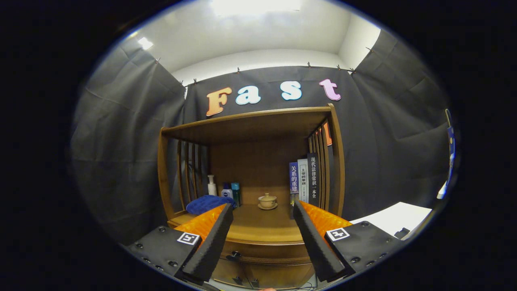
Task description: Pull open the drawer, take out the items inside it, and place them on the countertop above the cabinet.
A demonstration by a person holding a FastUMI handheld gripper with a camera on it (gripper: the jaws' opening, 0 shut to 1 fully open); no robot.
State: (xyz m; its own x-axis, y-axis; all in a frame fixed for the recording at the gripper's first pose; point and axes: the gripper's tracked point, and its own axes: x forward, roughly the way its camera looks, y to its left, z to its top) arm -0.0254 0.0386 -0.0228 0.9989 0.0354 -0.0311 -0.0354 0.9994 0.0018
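Gripper view looks straight at a wooden cabinet point(254, 169) that stands against the black cloth wall. The gripper point(262, 212) is released: its two fingers point(212, 238) are spread wide apart and hold nothing, and they touch nothing. Between the fingers, and a little below their tips, is the front of the drawer point(262, 248), which is closed. A small dark knob point(235, 255) sits on the drawer front, just beside the inner edge of the left finger. Under this drawer a second dark knob is visible, lower on the cabinet.

Above the drawer is the countertop point(262, 224), a bare wooden surface under a shelf roof. At the back of it, on the left, stand three bottles point(224, 190) close together, one white with a pump and two smaller ones beside it. A blue cloth point(206, 203) lies in front of them, just beyond the left fingertip. Near the middle of the countertop there is a small lidded cup point(267, 200) on a saucer. On the right side, some books point(303, 180) stand upright against the slatted side wall. To the right of the cabinet, beyond the right finger, a white flat surface point(398, 218) is seen.
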